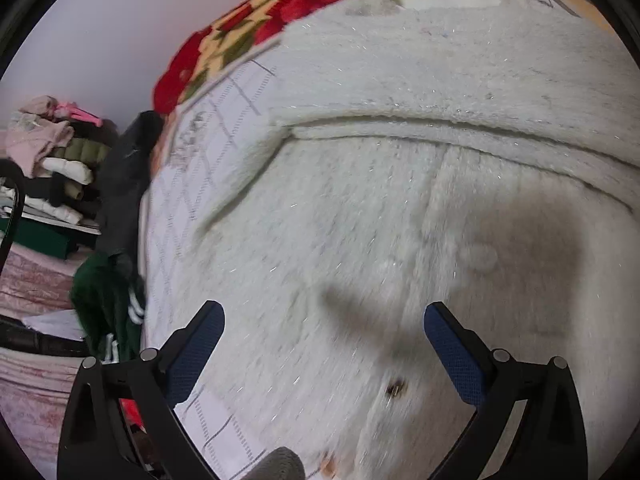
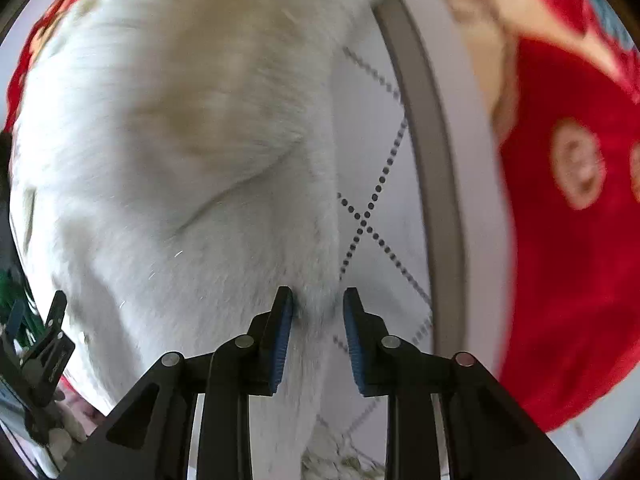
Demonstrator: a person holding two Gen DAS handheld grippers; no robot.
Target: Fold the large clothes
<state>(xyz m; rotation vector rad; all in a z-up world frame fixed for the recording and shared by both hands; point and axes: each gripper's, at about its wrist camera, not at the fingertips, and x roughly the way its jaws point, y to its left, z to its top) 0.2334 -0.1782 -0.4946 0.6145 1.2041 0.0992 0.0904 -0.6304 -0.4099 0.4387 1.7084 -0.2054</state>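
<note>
My left gripper (image 1: 324, 320) hangs over the white coat (image 1: 400, 200) on the bed (image 1: 208, 128), jaws released. My right gripper (image 2: 318, 304) straddles a coat fold, jaws parted, not clamping.

Both hand-held grippers are the same build: matte black plastic frames with blue pads.

The left hand-held gripper (image 1: 324, 320) has two chunky black fingers (image 1: 200, 328) that splay out like a V, each lined on its inner face with a dark blue, finely dimpled pad, plus round silver pivot pins at the linkage joints and triangular cut-outs in the outer arms. The right hand-held gripper (image 2: 318, 312) is the same kit: black angular linkages, silver pins on top of each joint, ribbed blue pads (image 2: 280, 344) on the inner faces, and triangular cut-outs further back toward the camera.
</note>
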